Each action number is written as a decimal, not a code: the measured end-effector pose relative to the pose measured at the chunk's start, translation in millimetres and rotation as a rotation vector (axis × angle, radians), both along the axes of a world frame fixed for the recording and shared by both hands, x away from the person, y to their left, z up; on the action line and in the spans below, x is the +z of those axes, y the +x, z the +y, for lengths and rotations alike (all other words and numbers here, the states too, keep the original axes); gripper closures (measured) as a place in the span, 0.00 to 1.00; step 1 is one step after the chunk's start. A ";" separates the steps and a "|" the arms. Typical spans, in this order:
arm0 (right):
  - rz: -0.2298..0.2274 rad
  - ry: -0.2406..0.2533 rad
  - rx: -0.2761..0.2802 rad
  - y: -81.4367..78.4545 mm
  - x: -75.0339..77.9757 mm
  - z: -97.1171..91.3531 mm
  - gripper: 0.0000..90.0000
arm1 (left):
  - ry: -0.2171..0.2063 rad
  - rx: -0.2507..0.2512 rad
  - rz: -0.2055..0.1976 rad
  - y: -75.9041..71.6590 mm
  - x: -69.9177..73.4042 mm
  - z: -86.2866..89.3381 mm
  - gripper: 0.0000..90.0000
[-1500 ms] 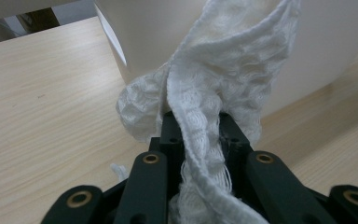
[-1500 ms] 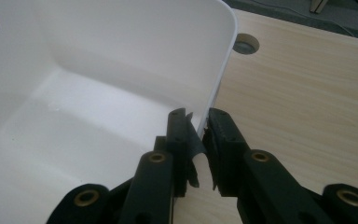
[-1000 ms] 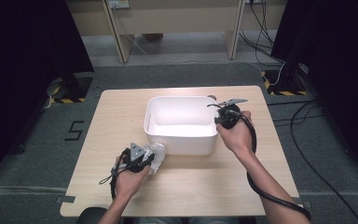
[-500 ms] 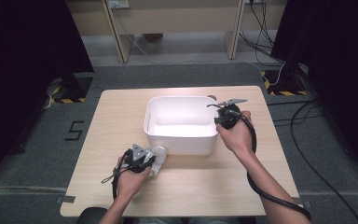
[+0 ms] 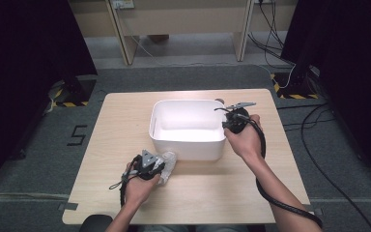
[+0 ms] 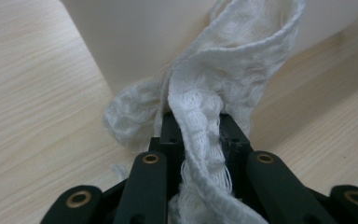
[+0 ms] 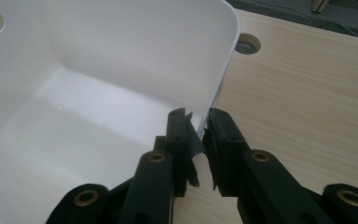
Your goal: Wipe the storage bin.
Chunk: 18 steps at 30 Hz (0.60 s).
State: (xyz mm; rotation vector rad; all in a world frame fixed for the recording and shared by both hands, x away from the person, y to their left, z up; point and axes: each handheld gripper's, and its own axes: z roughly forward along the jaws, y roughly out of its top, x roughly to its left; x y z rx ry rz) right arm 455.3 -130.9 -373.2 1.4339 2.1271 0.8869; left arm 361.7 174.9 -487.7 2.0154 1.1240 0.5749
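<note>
White woven cloth point(image 6: 214, 88) is clamped in the left gripper point(image 5: 149, 166), jaws shut tight on it. In the left gripper view a band of the cloth runs up from between the jaws, folds over near the top, and a bunched part hangs down to the left, touching the wooden table point(image 6: 32, 93). The cloth sits right against the outer wall of the white plastic tub point(image 6: 135, 37). In the high view the cloth point(image 5: 166, 162) shows as a crumpled pale lump on the table just beside the tub's near left corner, under and ahead of the left gripper, with the person's left hand point(image 5: 137, 181) wrapped around the gripper body.

Right gripper point(image 7: 200, 126) grips the tub's rim: one jaw inside the tub wall, the other outside, closed on the thin white edge near the rounded corner. In the high view the right gripper point(image 5: 234, 121) sits at the tub's right side, right hand point(image 5: 246, 140) behind it, cable trailing down along the forearm.

Tub point(image 5: 188, 145) stands upright mid-table, rectangular with rounded corners, inside bare and white. A round grommet hole point(image 7: 248, 45) sits in the tabletop just past the tub's far corner. Table point(image 5: 125, 125) is light wood grain on a grey floor.
</note>
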 end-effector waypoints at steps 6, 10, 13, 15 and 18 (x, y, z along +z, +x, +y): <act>0.000 -0.003 0.004 0.3 0.1 -0.7 0.88 | -0.005 -0.012 0.000 -0.4 0.5 -4.8 0.84; 0.002 -0.004 0.004 0.3 0.4 -0.5 0.88 | -0.010 -0.017 -0.007 -2.0 3.5 -5.7 0.84; 0.002 -0.004 0.004 0.3 0.4 -0.4 0.88 | -0.018 -0.021 -0.018 -2.9 6.8 -6.8 0.84; 0.001 -0.006 0.005 0.4 0.3 -0.5 0.88 | -0.022 -0.022 -0.029 -3.5 9.1 -7.4 0.84; 0.003 -0.006 0.003 0.3 0.5 -0.3 0.88 | -0.039 -0.016 -0.037 -4.5 12.7 -7.0 0.84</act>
